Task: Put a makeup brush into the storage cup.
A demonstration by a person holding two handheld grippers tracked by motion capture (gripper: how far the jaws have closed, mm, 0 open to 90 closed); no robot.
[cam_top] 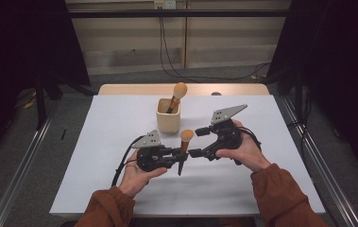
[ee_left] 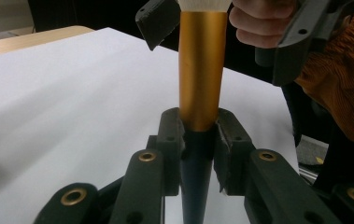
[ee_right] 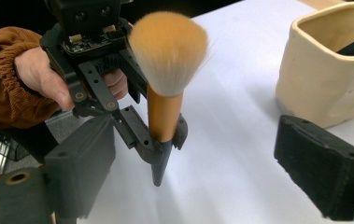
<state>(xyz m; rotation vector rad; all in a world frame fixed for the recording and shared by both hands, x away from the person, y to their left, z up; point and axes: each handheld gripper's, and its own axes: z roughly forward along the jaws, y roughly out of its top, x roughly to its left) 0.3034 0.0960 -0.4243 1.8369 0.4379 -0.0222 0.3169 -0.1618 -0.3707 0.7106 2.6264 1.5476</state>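
Observation:
A makeup brush [cam_top: 186,139] with a gold handle, a black pointed end and a tan bristle head stands upright above the white table. My left gripper [cam_top: 180,153] is shut on its lower handle [ee_left: 201,70], the pads pressing where gold meets black. My right gripper [cam_top: 196,142] is open, and its two pads stand wide apart either side of the brush head [ee_right: 169,51] without touching it. A cream ceramic cup [cam_top: 168,118] stands behind them and holds a second brush [cam_top: 177,94] of the same kind.
The white sheet [cam_top: 242,184] covers most of the table, with a wooden strip [cam_top: 134,89] at the far edge. Cables hang down the back wall. Dark curtains and metal rails flank the table on both sides.

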